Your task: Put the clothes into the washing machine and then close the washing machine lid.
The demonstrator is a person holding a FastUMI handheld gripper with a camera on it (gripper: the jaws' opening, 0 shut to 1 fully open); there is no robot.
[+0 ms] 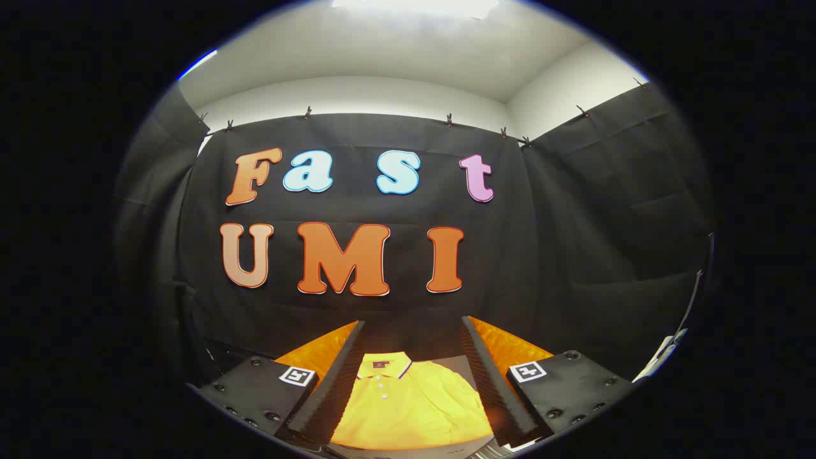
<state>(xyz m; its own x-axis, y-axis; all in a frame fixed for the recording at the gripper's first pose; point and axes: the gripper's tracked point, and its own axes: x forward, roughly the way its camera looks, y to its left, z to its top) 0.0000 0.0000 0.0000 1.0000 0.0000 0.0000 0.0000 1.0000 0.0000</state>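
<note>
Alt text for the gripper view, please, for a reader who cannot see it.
A folded yellow polo shirt lies on a dark surface below the open gripper, seen between its two spread black fingers, which do not touch it. Beyond hangs the booth's black cloth wall, with a white ceiling above.

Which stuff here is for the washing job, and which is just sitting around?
For the job:
yellow shirt, lying flat between the open tongs

Just around:
black cloth wall
small clips holding the cloth up
white edge at the side, too cut off to name
</note>
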